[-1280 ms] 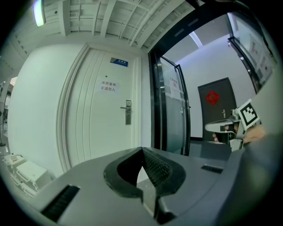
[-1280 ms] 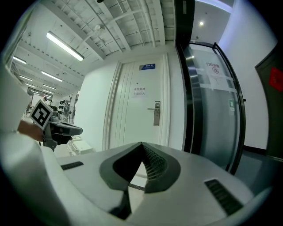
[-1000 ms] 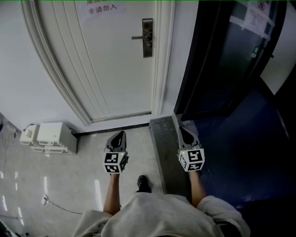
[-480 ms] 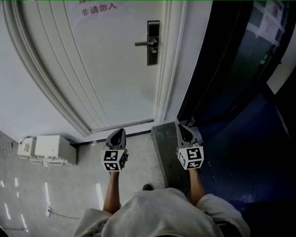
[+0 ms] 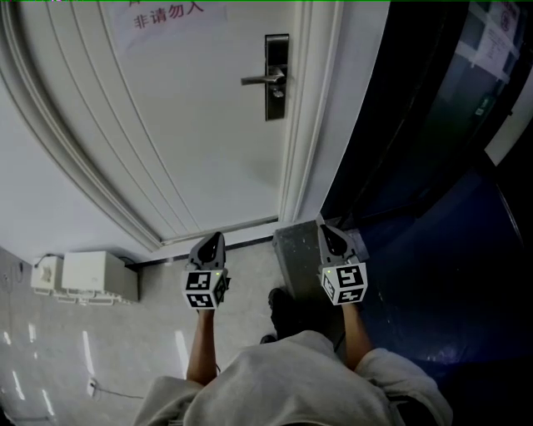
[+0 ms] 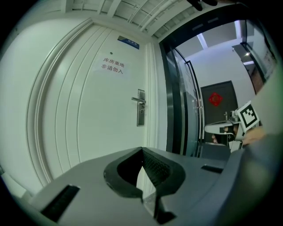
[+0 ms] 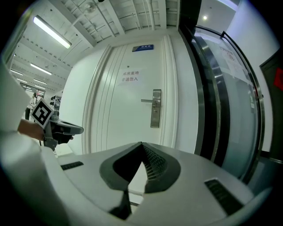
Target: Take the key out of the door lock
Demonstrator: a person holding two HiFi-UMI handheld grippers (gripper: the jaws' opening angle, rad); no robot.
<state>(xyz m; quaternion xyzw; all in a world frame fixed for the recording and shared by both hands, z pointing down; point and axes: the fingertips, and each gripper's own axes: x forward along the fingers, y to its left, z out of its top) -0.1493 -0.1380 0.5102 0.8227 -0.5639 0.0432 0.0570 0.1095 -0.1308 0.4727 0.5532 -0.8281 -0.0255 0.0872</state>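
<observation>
Both grippers are held low in the head view, well apart from the door point(image 5: 208, 125) and from its lock. The left gripper point(image 5: 209, 244) is at lower centre-left and the right gripper point(image 5: 328, 235) at lower centre-right, each pointing up-frame toward the door. In the left gripper view, the 2 fingers point(image 6: 155, 167) of the left gripper point(image 6: 142, 150) are pressed together at the tips, with nothing between them. In the right gripper view, the right gripper point(image 7: 141, 144) shows the same condition: fingers point(image 7: 154, 164) closed tip to tip and empty. The lock plate point(image 5: 276, 76) is at upper centre of the head view, on the door's right edge, with the handle point(image 5: 258, 80) projecting left from it. The same plate appears above the fingertips in both gripper views point(image 6: 140, 113) point(image 7: 155, 108). The key is too small to make out in any view; only a small detail just below the handle shows on the plate. A sign point(image 5: 166, 12) is fixed to the door at the top. A white box point(image 5: 92, 270) stands on the floor at lower left.
</observation>
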